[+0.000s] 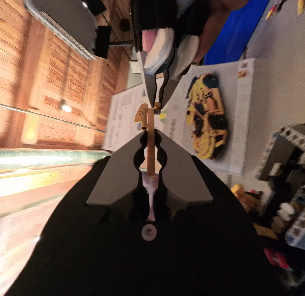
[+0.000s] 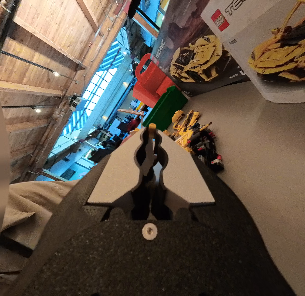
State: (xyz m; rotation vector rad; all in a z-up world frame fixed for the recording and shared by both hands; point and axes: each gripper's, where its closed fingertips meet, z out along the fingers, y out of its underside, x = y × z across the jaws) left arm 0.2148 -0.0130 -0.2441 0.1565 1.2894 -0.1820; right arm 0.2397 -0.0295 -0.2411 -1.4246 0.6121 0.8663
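Left tool [image 1: 151, 131] clamped on long tan plastic beam [image 1: 151, 149]; right tool [image 2: 151, 131] clamped on small yellow plastic peg [image 2: 152, 127], meeting beam's far end above grey worktop [image 2: 247, 139].

Warm wooden plank walls [image 2: 49, 32] with heavy beams [image 2: 46, 40] fill the left of both views, lit by small spotlights [image 2: 56, 73]. Far off in the right wrist view, a tall gridded window [image 2: 97, 85] glows pale blue above distant desks. A grey tabletop [image 2: 247, 139] spreads to the right, near to far.
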